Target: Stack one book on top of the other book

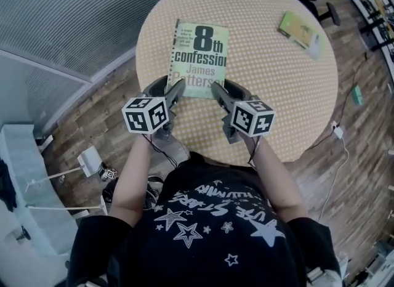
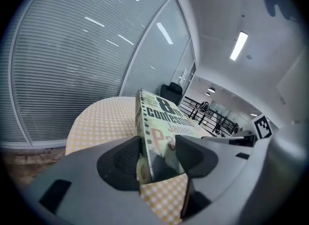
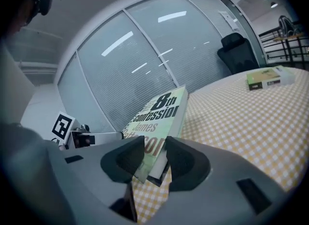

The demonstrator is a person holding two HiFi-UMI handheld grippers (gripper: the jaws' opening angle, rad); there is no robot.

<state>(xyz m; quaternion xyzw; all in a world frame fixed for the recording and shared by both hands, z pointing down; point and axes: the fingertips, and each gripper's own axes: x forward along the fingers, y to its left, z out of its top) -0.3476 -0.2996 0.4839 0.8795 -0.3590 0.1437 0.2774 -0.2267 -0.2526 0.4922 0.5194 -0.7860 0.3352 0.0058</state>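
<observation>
1. The large book (image 1: 200, 58) is being held up over the near-left part of the table (image 1: 277, 113), with its near edge towards the person. Its near end is being carried clear of the checked cloth. Whether its far edge is resting on the surface cannot be told.
2. Its near-left corner is being pinched by the left gripper (image 1: 178, 85), with one jaw under the book and the other pressed on the cover.
3. Its near-right corner is being pinched the same way by the right gripper (image 1: 217, 87), so the load is being shared across the near edge.
4. The small book (image 1: 300, 31) is lying flat by the far-right edge of the table, well apart from the large one, and is being touched by nothing.
5. The step in hand is being judged as the lift and carry. It is probably being done well only if both corners are being raised together, so that the cover is not being twisted between the two grips.
6. Because only the corners are being held, the far end is likely being left to droop. A level, slow carry towards the far-right edge is being advised.
7. Since the larger book is being set on the smaller, centring is being advised before release, or it may tip off.
</observation>
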